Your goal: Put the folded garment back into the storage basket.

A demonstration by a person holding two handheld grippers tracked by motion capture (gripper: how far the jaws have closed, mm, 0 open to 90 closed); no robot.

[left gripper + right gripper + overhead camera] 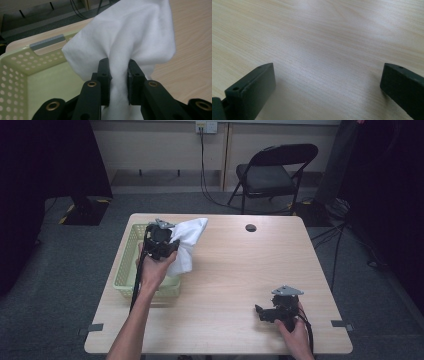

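Pale wooden table (230, 285) first: it carries a light green perforated plastic basket (127, 270). Above its right rim, a white soft cloth (130, 35) is pinched by the left gripper (119, 82); lowering and release seem left. Spread and idle, the right gripper (267, 312) is held apart.

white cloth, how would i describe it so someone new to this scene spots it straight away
Start at the wooden table and look to its left side, where a pale green perforated basket sits. Just above the basket's right edge, the left gripper is shut on the white cloth, which bunches between the jaws and fans out beyond them. It is the one soft, white thing on the table.
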